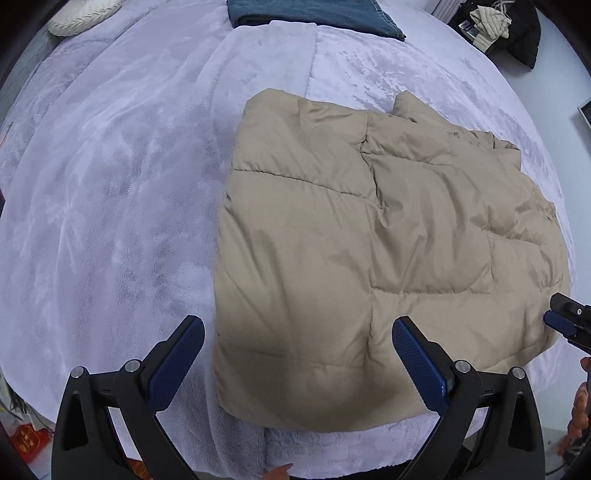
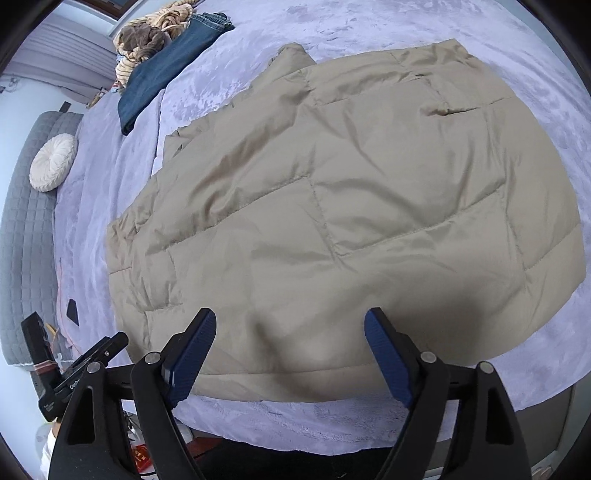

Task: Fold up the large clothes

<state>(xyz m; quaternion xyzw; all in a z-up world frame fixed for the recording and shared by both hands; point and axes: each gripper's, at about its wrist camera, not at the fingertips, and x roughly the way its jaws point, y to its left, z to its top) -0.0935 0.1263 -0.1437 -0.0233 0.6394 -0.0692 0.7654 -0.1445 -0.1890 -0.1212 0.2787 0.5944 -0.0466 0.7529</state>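
bed blanket (image 1: 110, 184): lavender plush | beige puffer jacket (image 2: 332, 203): lies folded into a compact slab at the near edge, 12 o'clock of both tools; fold looks mostly done, maybe one halving left | left gripper (image 1: 297, 354): released, empty | right gripper (image 2: 290, 345): released, empty

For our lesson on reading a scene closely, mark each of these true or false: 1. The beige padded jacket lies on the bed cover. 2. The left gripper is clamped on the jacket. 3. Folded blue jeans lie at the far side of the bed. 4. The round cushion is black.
1. True: the beige padded jacket lies on the lilac bed cover.
2. False: the left gripper is open, holding nothing.
3. True: the blue jeans lie beyond the jacket.
4. False: the round cushion is cream-white.
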